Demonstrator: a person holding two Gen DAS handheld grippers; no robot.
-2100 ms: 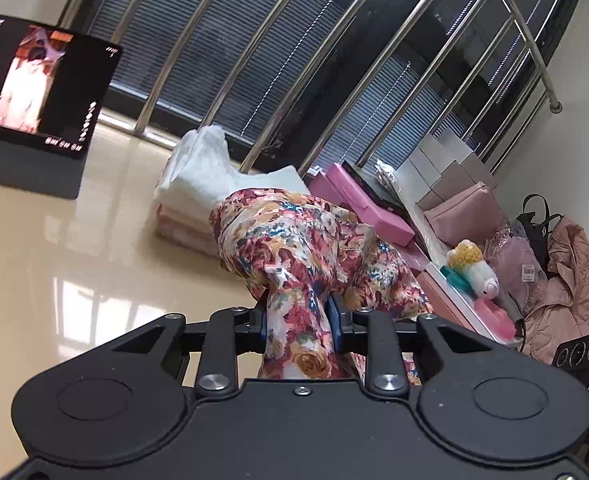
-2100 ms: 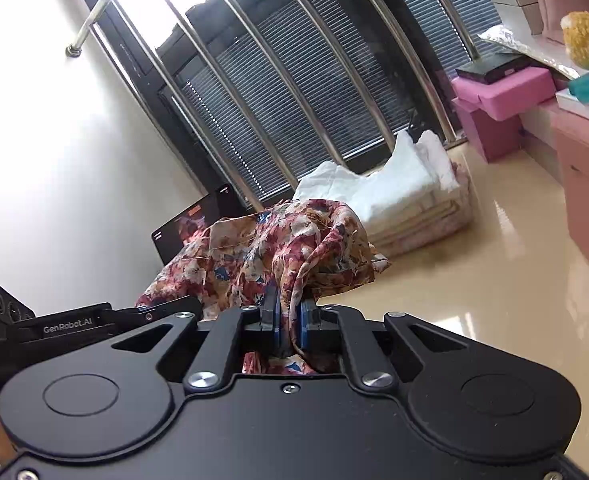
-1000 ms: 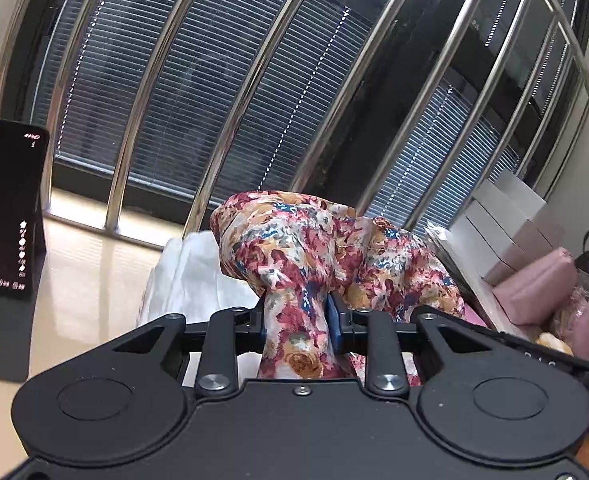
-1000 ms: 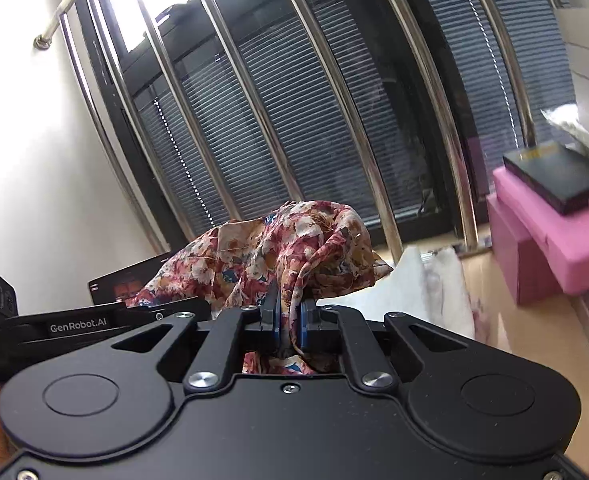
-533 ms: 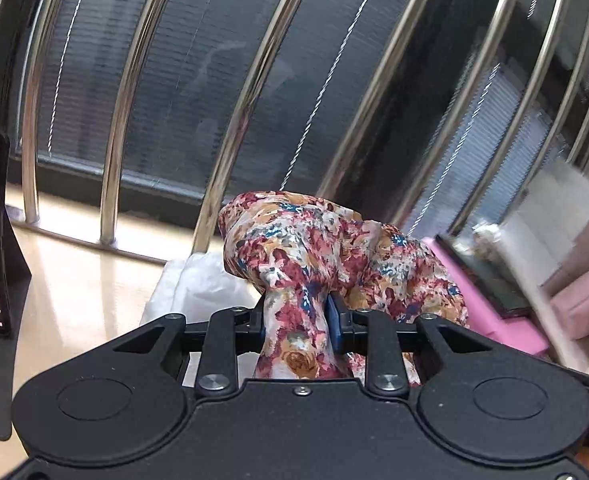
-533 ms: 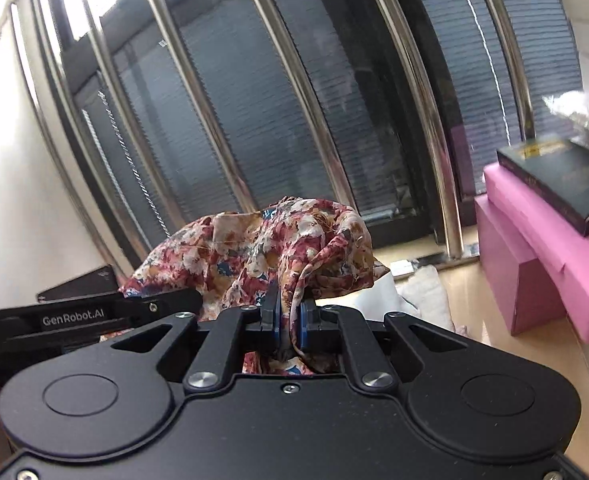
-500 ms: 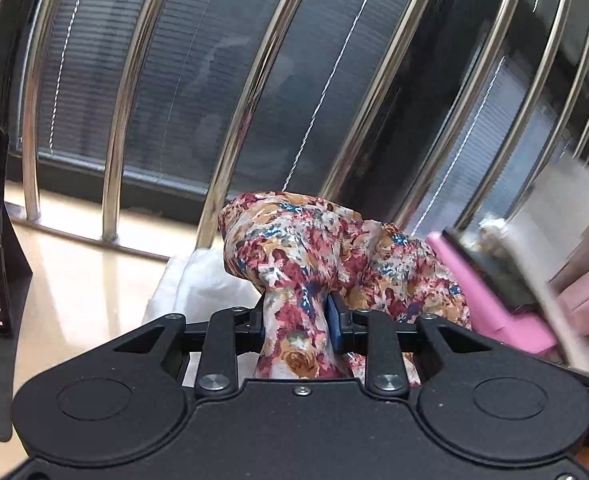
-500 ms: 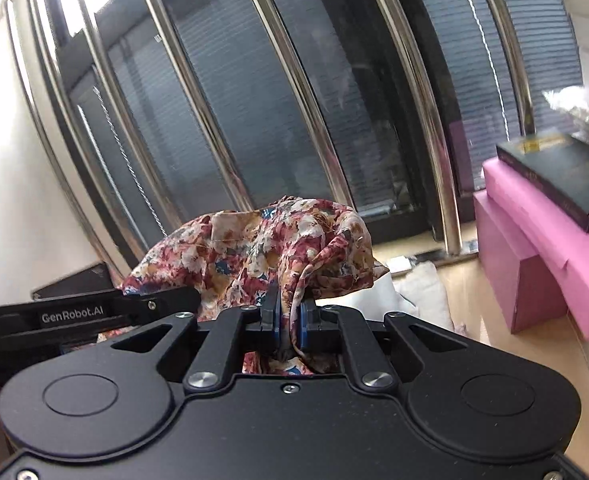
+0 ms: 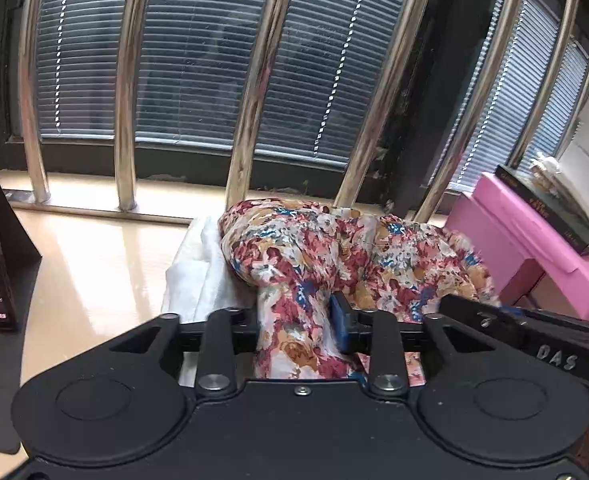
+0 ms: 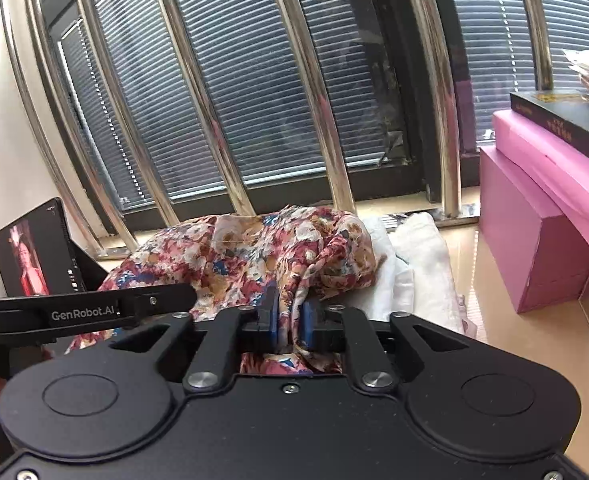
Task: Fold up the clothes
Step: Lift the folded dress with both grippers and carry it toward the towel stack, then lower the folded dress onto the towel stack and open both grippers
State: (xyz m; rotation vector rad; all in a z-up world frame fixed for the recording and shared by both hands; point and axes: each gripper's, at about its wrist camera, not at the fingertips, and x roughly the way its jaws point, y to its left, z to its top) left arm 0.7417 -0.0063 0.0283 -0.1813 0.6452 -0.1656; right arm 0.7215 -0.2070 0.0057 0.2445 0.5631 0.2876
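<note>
Left gripper (image 9: 294, 328): clamped on floral garment (image 9: 334, 256) | Right gripper (image 10: 290, 320): clamped on same garment (image 10: 254, 260) | Position: garment bunched between both grippers, directly above white folded stack (image 9: 198, 272) | Axis: runs gripper to gripper, parallel to window bars (image 9: 250, 92) | Reach: both grippers equally near stack

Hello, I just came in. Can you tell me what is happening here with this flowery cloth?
A person is folding clothes with two handheld tools. The left tool and the right tool are each shut on the floral garment, holding it bunched above a stack of white folded clothes near the window bars. The garment is not laid down yet.
</note>
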